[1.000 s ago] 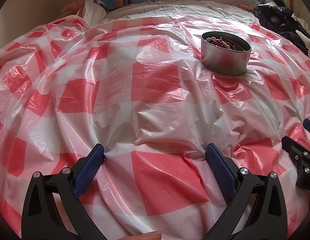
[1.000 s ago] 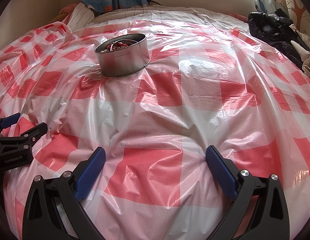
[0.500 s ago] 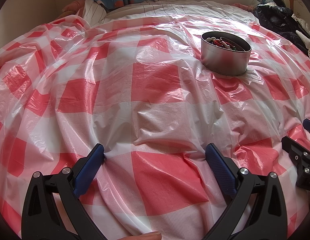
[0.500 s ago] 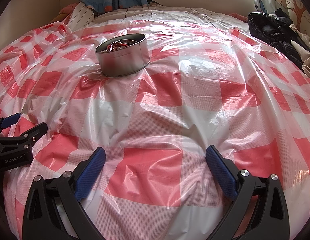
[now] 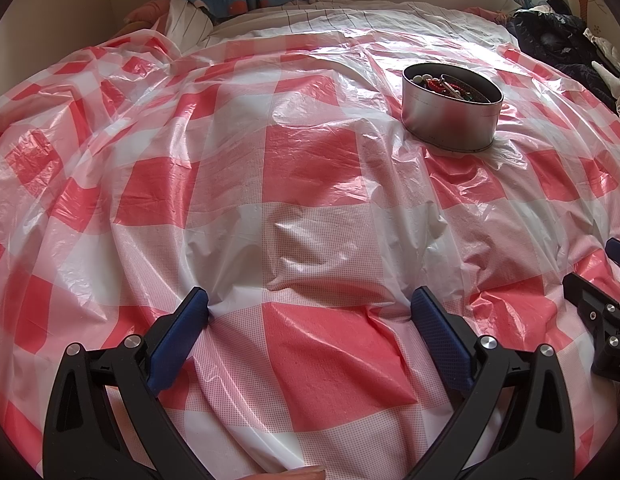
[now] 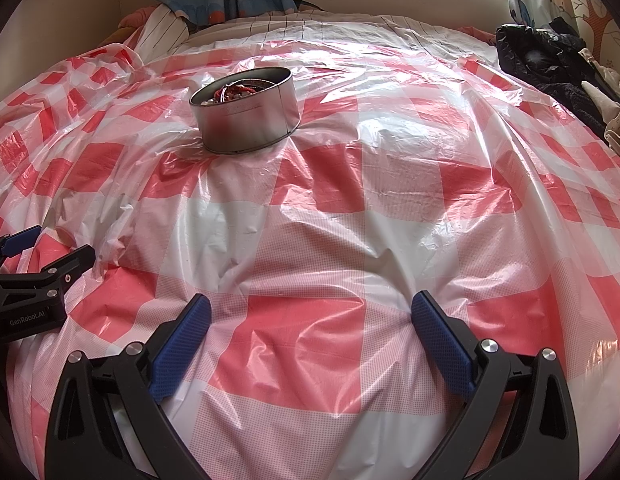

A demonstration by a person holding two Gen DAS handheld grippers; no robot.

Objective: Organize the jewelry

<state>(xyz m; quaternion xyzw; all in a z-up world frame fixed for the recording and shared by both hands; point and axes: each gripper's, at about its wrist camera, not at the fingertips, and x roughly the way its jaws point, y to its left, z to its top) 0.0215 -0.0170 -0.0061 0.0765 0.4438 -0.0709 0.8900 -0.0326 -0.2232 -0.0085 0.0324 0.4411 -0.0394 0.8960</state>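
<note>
Round metal tin (image 5: 452,110) sits on the red-and-white checked plastic sheet (image 5: 310,168) spread over a bed. No lid on it. Inside: a tangle of jewelry (image 5: 446,85), with beads and red pieces visible; individual items too small to sort out.

Left gripper (image 5: 310,312): jaws spread wide, nothing between them, low over the sheet, well short of the tin. Right gripper (image 6: 310,312): same, spread wide and empty. Tin lies ahead and to the right of the left one, ahead and to the left of the right one, so roughly between them.

No jewelry seen outside the tin; task looks barely begun or nearly finished, cannot tell which.

Risks, as judged:
- Soft bedding under slick plastic; a push on the rim could tip the tin.
- Tangled strands may lift as a clump and spill.
- Fingertips could snag the loose sheet and drag the tin.
</note>
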